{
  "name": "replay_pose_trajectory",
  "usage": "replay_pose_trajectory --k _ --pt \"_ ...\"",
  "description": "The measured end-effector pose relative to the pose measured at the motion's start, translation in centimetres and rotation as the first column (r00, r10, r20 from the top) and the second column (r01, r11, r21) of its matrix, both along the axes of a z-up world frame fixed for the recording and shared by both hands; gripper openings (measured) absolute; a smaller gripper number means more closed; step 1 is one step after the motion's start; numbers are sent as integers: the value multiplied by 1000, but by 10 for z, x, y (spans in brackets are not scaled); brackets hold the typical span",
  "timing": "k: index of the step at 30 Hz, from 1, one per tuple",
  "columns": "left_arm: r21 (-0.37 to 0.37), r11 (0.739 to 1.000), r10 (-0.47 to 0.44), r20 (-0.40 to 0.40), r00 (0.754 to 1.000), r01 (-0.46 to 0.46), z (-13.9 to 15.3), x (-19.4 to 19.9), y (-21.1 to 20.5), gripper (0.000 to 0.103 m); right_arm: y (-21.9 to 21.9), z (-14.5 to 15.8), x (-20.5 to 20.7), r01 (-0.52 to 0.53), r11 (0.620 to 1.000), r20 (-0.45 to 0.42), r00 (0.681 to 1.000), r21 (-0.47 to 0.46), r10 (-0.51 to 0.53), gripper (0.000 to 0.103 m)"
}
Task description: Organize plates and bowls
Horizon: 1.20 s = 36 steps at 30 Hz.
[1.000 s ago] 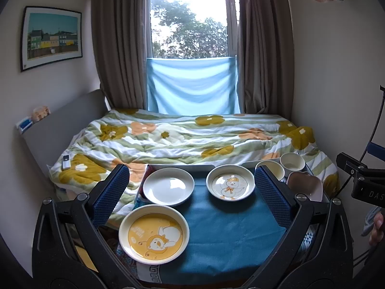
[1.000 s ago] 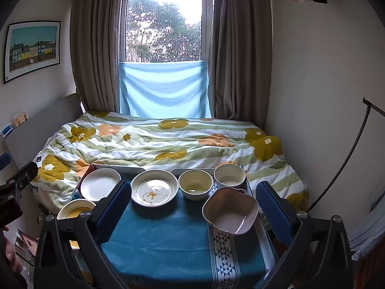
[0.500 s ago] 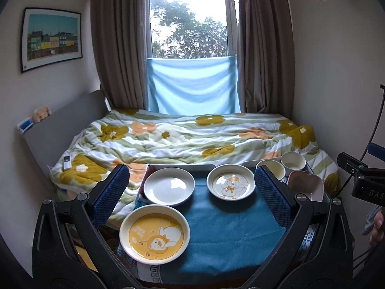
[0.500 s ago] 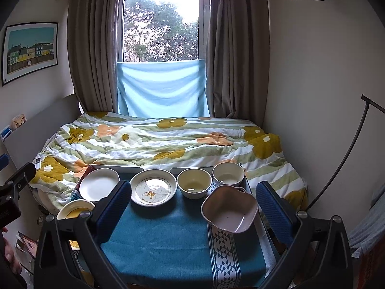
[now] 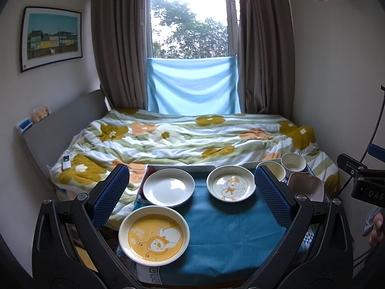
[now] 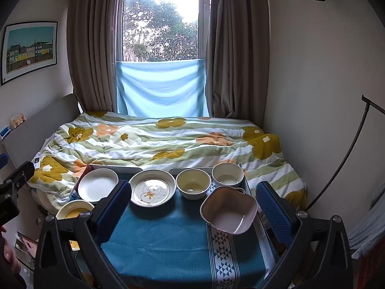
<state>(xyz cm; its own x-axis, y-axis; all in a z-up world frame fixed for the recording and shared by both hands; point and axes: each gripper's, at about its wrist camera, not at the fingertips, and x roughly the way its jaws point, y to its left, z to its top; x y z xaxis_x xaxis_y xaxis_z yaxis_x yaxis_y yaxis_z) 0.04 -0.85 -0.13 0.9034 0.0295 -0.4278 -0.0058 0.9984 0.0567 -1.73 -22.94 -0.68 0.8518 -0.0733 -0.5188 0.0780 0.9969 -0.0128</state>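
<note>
Left wrist view: my left gripper (image 5: 191,192) is spread wide with nothing between its blue pads, hovering above the teal cloth (image 5: 223,236). Yellow cartoon plate (image 5: 154,234) lies nearest, just inside my left finger. Plain white plate (image 5: 169,187) sits beyond it, and the duck-print plate (image 5: 231,186) is farther ahead toward my right finger; none of the three touch. Right wrist view: my right gripper (image 6: 193,207) is likewise agape and empty. Pink heart-shaped bowl (image 6: 228,209) sits close ahead, just inside my right finger. Cream bowl (image 6: 193,186) and white bowl (image 6: 227,174) stand side by side behind it at the cloth's far edge, near the flowered quilt (image 6: 168,142).
</note>
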Motion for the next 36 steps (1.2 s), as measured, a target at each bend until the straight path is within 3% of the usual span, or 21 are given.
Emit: replay_pose_trajectory --k 36 --pt "44 999 9 42 999 -11 1 -7 -8 103 -1 1 -1 5 1000 1 1000 -6 -5 103"
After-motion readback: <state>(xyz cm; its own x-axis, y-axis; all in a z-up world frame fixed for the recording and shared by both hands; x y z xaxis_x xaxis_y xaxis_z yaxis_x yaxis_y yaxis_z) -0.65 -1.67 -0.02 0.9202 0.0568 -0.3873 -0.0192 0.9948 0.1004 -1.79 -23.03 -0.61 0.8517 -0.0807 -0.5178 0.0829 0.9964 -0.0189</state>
